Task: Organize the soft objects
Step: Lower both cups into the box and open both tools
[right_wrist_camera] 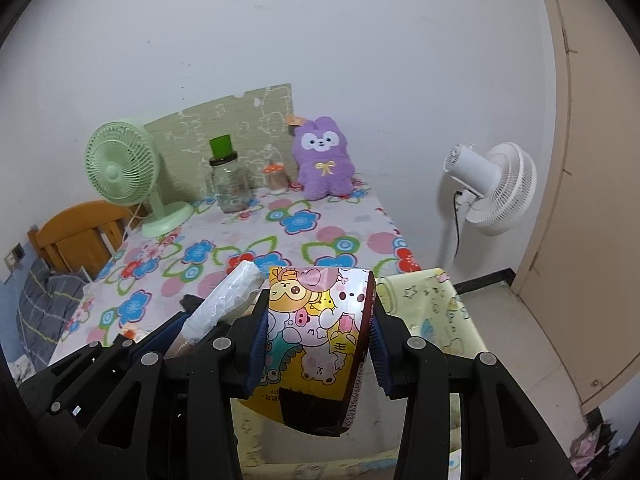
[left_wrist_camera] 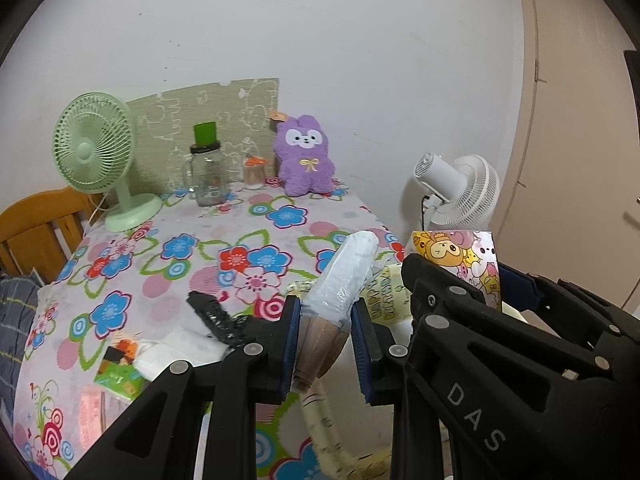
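1. Blue pads of the left gripper (left_wrist_camera: 325,344) pinch a white plastic-wrapped roll (left_wrist_camera: 347,276) that sticks up over the table edge.
2. Beside it, the right gripper (right_wrist_camera: 316,350) squeezes a yellow cartoon animal pack (right_wrist_camera: 320,320).
3. Farther back, a purple plush bunny (left_wrist_camera: 305,156) sits on the flowered tablecloth (left_wrist_camera: 168,256) near a green fan (left_wrist_camera: 96,148).

A white plastic-wrapped roll (left_wrist_camera: 344,276) with a brown lower end stands tilted at lower centre of the left view, pinched between blue pads. At lower centre of the right view, a yellow cartoon-printed packet (right_wrist_camera: 316,328) is upright between pads. A purple plush bunny (left_wrist_camera: 305,156) sits upright at the table's far edge against the wall.
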`<state>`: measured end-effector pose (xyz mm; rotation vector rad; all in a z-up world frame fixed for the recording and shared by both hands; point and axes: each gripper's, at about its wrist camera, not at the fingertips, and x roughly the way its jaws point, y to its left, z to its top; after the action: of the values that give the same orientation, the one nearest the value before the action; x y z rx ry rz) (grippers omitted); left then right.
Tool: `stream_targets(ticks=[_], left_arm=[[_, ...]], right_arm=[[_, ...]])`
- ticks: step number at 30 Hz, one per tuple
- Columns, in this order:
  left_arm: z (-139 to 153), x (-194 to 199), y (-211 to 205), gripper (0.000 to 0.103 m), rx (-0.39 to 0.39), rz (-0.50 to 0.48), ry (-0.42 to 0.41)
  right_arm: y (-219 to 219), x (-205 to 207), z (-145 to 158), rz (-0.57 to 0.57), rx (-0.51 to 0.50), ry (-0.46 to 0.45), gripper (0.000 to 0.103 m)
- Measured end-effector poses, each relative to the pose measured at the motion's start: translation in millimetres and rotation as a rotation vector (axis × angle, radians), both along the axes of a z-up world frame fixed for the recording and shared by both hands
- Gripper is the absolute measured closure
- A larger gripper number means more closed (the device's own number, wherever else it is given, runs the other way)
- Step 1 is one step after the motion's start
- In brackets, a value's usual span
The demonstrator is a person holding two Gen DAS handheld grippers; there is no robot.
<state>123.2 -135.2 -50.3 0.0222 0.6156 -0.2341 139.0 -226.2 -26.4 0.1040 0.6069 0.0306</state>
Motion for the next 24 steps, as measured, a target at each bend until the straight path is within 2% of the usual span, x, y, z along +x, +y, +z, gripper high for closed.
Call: stream_targets(ticks=[6, 14, 17, 19, 20, 24], left_arm=[[-6.2, 11.0, -15.1, 0.077, 0.006, -0.029, 0.026], [-20.7, 26.8, -33.8, 0.067, 0.050, -0.055, 0.074], [-24.2, 32.4, -38.0, 0.058, 0.065, -0.047, 0.086], [-26.0, 34.9, -39.6, 0.046, 0.081, -0.031, 0.097], [-26.2, 35.6, -39.6, 0.036, 0.084, -0.027, 0.098], [-26.3, 39.6, -39.2, 0.026, 0.103, -0.011, 0.101]], right_arm=[[-15.5, 8.2, -5.6, -0.012, -0.003, 0.014, 0.056], [-35.5, 24.1, -18.6, -0.044, 0.006, 0.054, 0.056], [-39.8, 29.8, -24.1, -0.043, 0.012, 0.069, 0.056], [-41.3, 33.0, -26.8, -0.039, 0.013, 0.078, 0.056], [-41.0, 34.3, -27.7, -0.038, 0.013, 0.081, 0.056], [-42.4, 40.1, -30.8, -0.035, 0.017, 0.092, 0.056]])
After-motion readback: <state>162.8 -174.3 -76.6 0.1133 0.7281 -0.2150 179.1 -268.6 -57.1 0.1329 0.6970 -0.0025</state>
